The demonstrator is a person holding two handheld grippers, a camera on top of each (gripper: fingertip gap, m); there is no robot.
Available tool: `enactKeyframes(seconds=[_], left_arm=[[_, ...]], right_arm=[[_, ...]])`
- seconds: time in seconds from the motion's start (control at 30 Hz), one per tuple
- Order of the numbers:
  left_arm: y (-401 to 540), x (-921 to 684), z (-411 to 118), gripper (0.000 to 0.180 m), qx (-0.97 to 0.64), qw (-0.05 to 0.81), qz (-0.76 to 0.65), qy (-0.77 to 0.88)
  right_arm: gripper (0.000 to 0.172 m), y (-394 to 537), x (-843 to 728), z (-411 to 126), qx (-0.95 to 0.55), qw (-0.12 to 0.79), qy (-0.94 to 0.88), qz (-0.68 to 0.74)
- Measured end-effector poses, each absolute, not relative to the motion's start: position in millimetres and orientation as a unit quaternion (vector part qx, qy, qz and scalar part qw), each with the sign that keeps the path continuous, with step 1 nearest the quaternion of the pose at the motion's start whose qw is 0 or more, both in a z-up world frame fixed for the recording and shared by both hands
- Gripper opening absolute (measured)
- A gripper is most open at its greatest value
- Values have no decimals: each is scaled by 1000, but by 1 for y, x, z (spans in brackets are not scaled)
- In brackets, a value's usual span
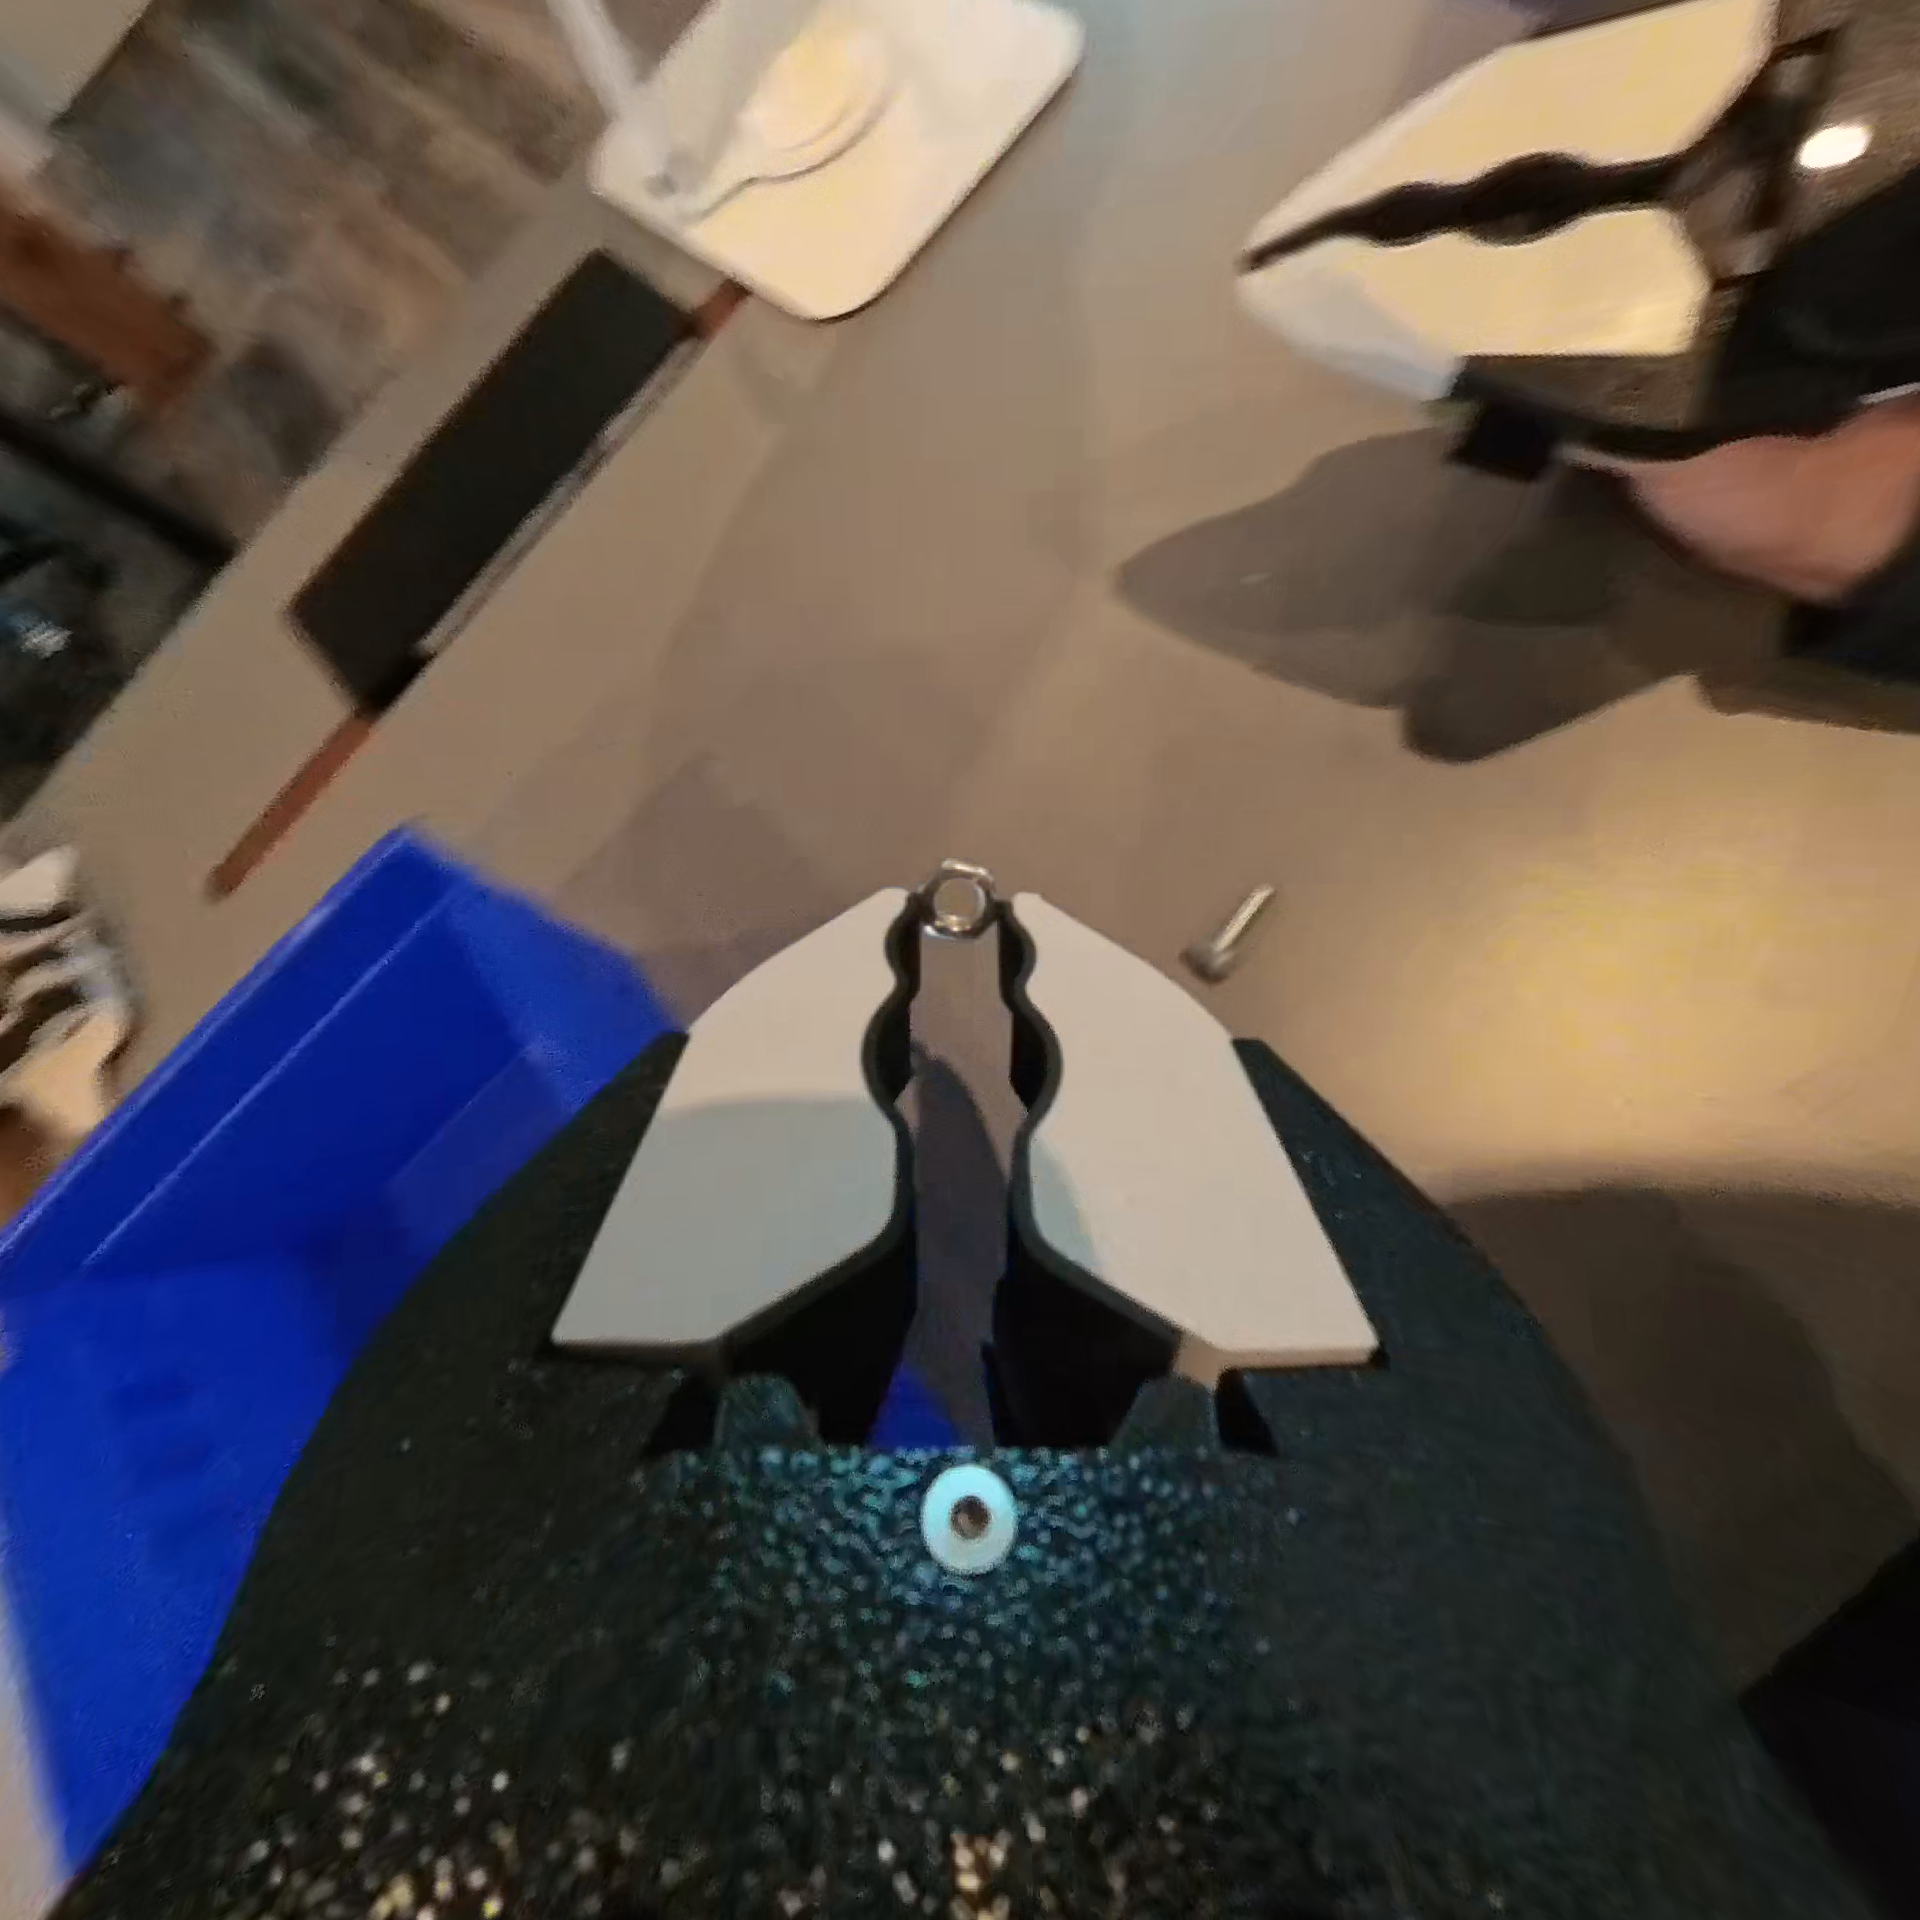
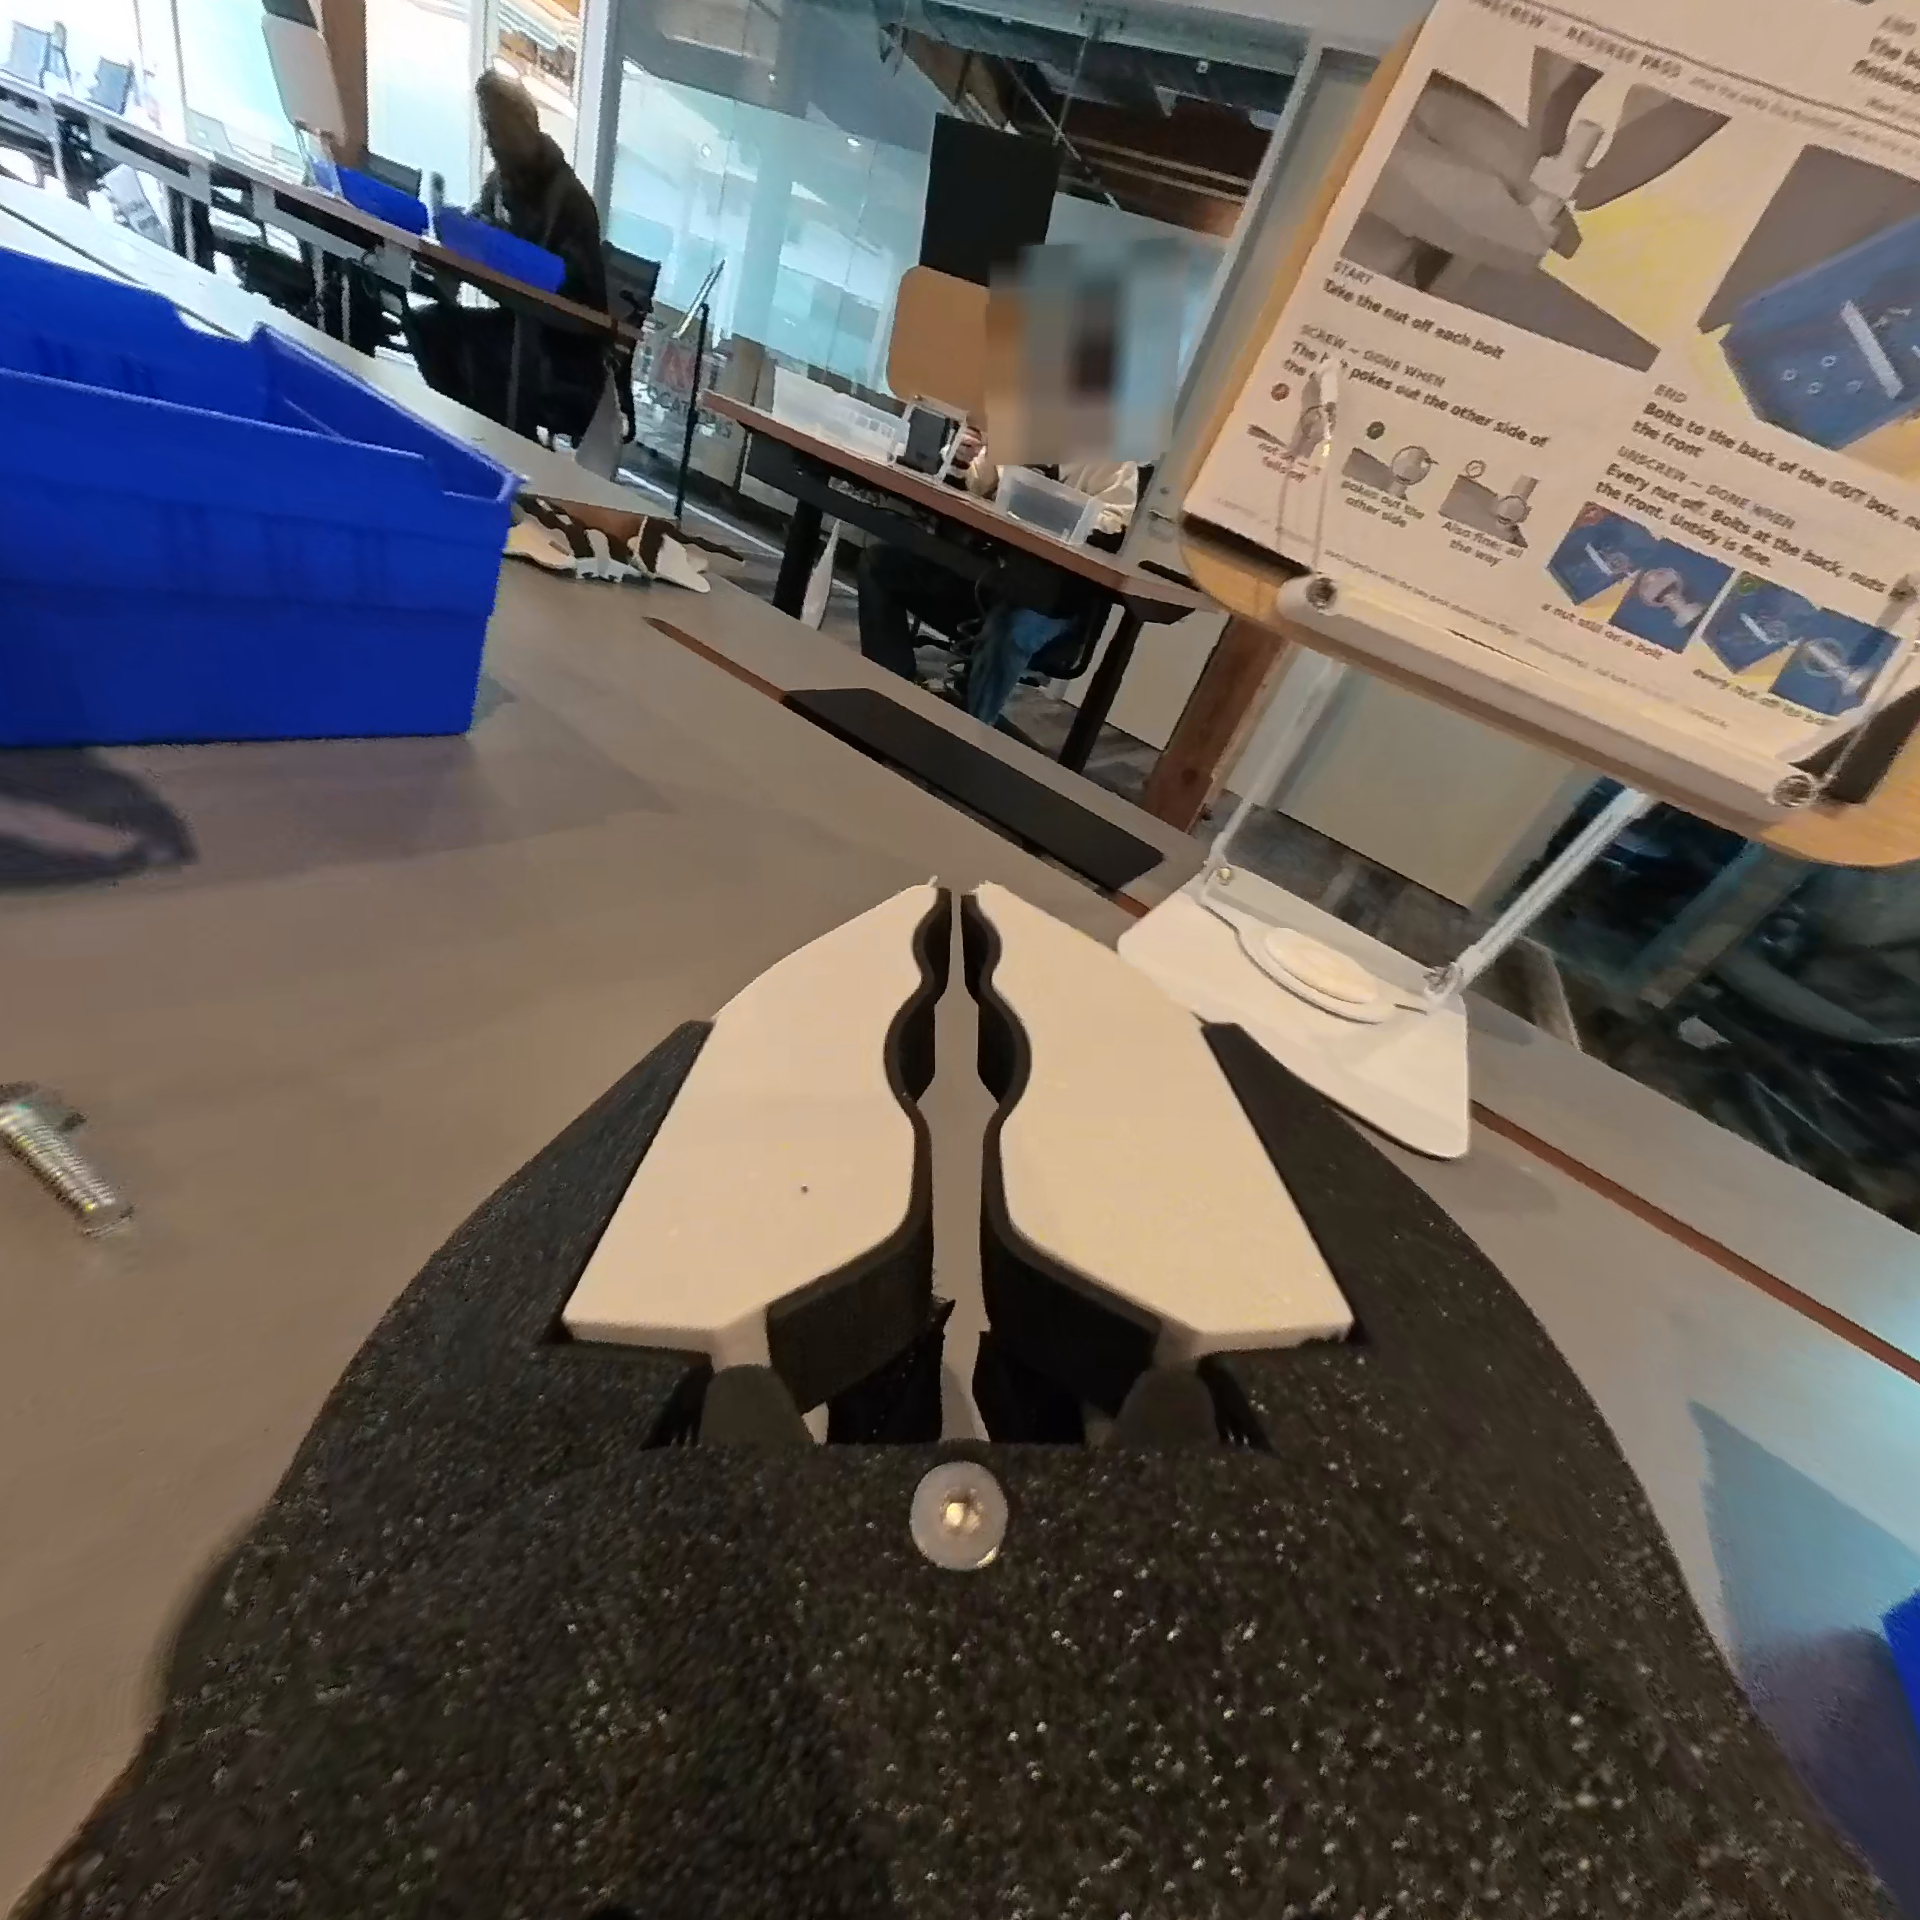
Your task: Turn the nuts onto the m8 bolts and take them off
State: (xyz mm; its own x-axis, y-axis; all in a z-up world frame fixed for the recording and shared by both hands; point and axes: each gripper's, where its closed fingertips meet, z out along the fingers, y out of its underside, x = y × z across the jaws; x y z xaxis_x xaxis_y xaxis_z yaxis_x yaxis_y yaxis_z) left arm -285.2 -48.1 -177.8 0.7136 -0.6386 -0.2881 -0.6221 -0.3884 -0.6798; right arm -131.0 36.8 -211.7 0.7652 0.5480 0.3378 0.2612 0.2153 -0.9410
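Observation:
In the left wrist view my left gripper (image 1: pixel 958 914) is shut on a small silver nut (image 1: pixel 959 902), pinched between the two fingertips above the grey table (image 1: pixel 935 623). A silver bolt (image 1: pixel 1231 932) lies on the table just right of the fingertips. My right gripper (image 1: pixel 1455 208) shows blurred at the upper right of that view. In the right wrist view my right gripper (image 2: pixel 957 896) is shut with nothing between its pads, low over the table (image 2: pixel 312 987). The bolt (image 2: pixel 57 1158) lies at the left edge of this view.
A blue bin (image 1: pixel 260 1143) sits left of my left gripper; blue bins (image 2: pixel 208 520) stand at the far left in the right wrist view. A white stand (image 2: pixel 1340 997) holds an instruction sheet (image 2: pixel 1621 364). A black pad (image 2: pixel 966 769) lies at the table edge. People sit at tables beyond. About 20 centimeters separates my left fingertips from my right.

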Motion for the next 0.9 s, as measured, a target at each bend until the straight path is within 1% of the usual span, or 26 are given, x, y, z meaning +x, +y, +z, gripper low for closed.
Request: enactKeyframes(seconds=[0.13,0.23,0.33,0.57,0.8,0.9], left_arm=[[-46,-216,-222,14,-814,362,-67,449],[-49,-182,-256,14,-809,322,-80,485],[-51,-162,-276,14,-803,302,-85,506],[-45,-160,-299,14,-814,259,-89,512],[-45,-163,-310,15,-817,243,-92,515],[-44,-163,-310,18,-818,245,-103,510]], right_arm=[[2,41,-122,-209,-624,711,-309,98],[2,44,-116,-208,-626,714,-300,94],[2,45,-111,-206,-628,716,-294,89],[2,48,-107,-207,-632,715,-287,91],[3,47,-111,-208,-636,708,-288,107],[9,46,-114,-209,-636,704,-294,120]])
